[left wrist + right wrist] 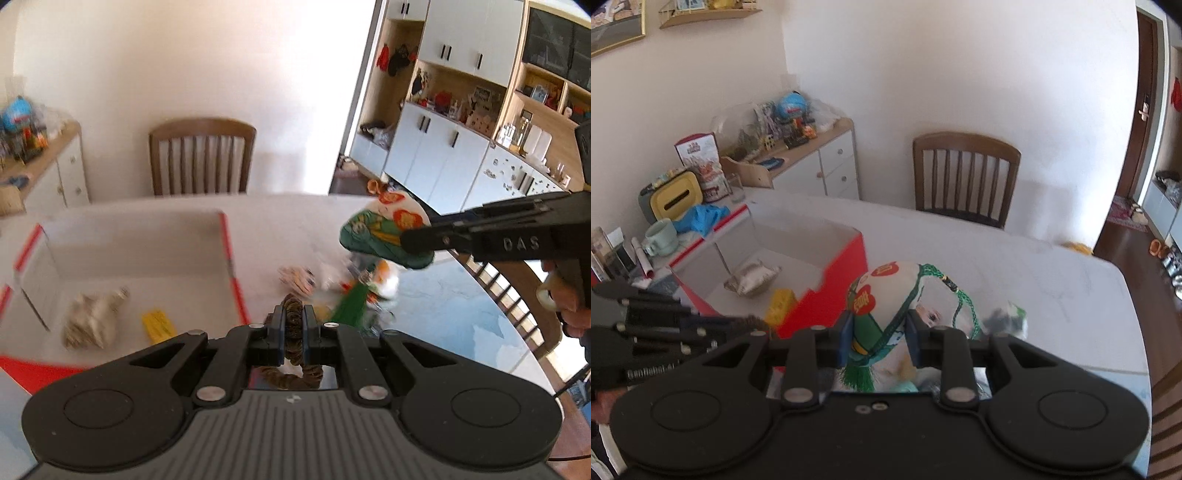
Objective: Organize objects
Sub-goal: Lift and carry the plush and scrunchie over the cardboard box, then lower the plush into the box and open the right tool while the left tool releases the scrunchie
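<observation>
A: How far is the sorting progressing?
B: A grey crumpled pouch (92, 319) and yellow block (159, 325) are lying in the red-and-white cardboard box (231, 254).
A: And the grippers?
B: The left gripper (294, 321) is clamping a brown twisted cord (294, 325); the right gripper (879, 338) is clamping a green-trimmed printed fabric sachet (886, 291) above the desk (1052, 280), where blurred items (332, 284) are waiting.

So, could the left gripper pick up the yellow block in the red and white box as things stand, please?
Probably not yet: the left gripper is shut on a brown twisted piece. The yellow block itself lies uncovered in the open box.
</observation>
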